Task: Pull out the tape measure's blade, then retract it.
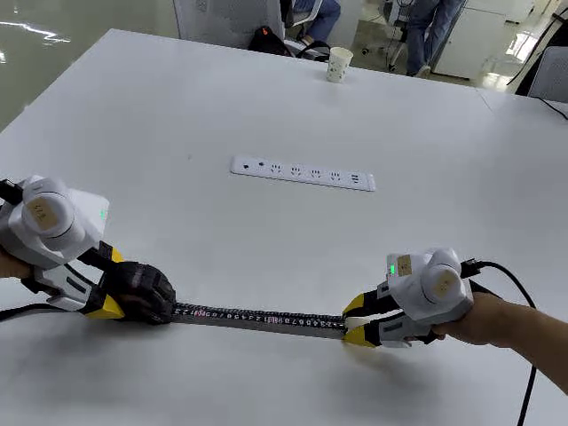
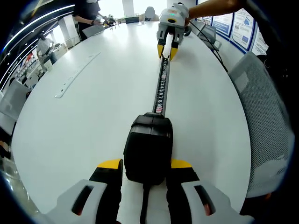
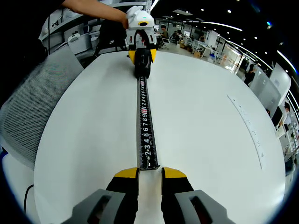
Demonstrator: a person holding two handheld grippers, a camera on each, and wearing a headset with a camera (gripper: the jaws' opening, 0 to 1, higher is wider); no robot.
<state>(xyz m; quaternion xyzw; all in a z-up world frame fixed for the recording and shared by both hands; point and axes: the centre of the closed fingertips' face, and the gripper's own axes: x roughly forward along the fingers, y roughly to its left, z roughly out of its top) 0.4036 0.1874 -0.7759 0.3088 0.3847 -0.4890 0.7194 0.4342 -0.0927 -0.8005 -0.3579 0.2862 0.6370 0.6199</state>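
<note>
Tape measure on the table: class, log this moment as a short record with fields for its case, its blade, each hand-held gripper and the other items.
case: black tape measure case, clamped by left hand-held gripper
blade: blade pulled out, lying flat on white table
right hand-held gripper: jaws flank blade tip; grip unclear
other items: power strip, paper cup

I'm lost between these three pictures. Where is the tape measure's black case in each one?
Head view: case at lower left, clamped in the left gripper.
Left gripper view: case at bottom centre, between that view's own jaws.
Right gripper view: case small, at top centre.
Shared landmark: the numbered blade, running from the case to the right gripper.
</note>
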